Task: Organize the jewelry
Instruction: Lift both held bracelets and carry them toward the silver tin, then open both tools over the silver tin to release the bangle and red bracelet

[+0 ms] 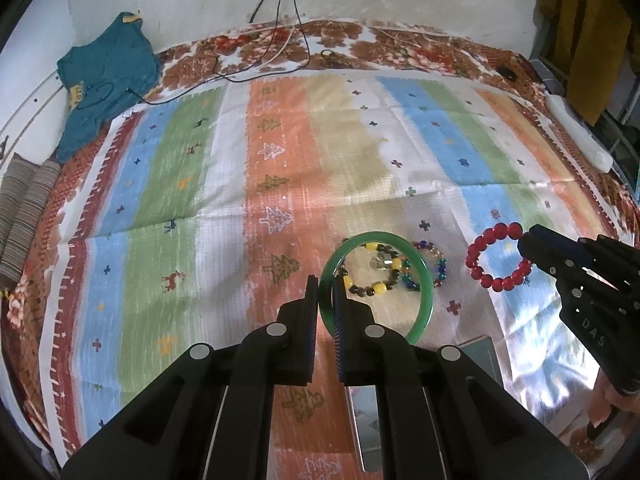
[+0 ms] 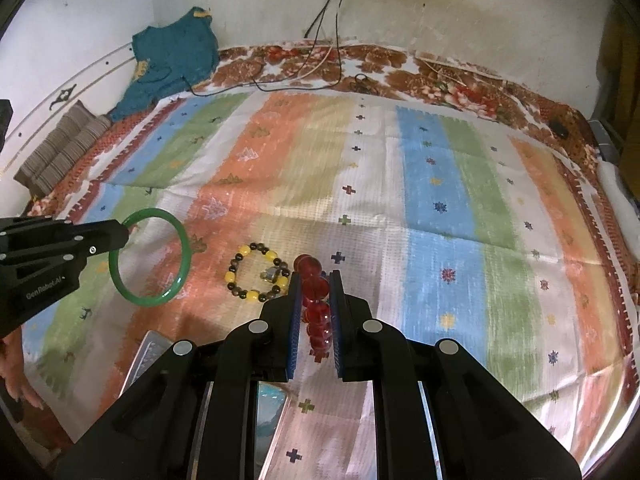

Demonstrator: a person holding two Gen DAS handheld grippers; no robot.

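My left gripper [image 1: 326, 284] is shut on the left rim of a green bangle [image 1: 429, 280], which it holds lifted above the striped blanket [image 1: 280, 160]. Seen through the ring, a yellow-and-dark bead bracelet [image 1: 378, 289] lies on the blanket, with a multicoloured bead bracelet [image 1: 440, 268] beside it. To the right, my right gripper [image 1: 524, 244] holds a red bead bracelet [image 1: 500, 236] in the air. In the right wrist view the red bracelet [image 2: 316, 286] hangs pinched between the blue pads of the right gripper [image 2: 314, 280]. The green bangle [image 2: 182, 240] and yellow-and-dark bracelet [image 2: 230, 276] show to its left.
A teal garment [image 1: 104, 80] and dark cables [image 1: 280, 40] lie at the far side by the wall. Folded striped cloth [image 1: 24, 208] sits at the left edge. A shiny grey box edge [image 2: 148, 356] shows near me, under the grippers. A hand [image 2: 16, 380] appears at lower left.
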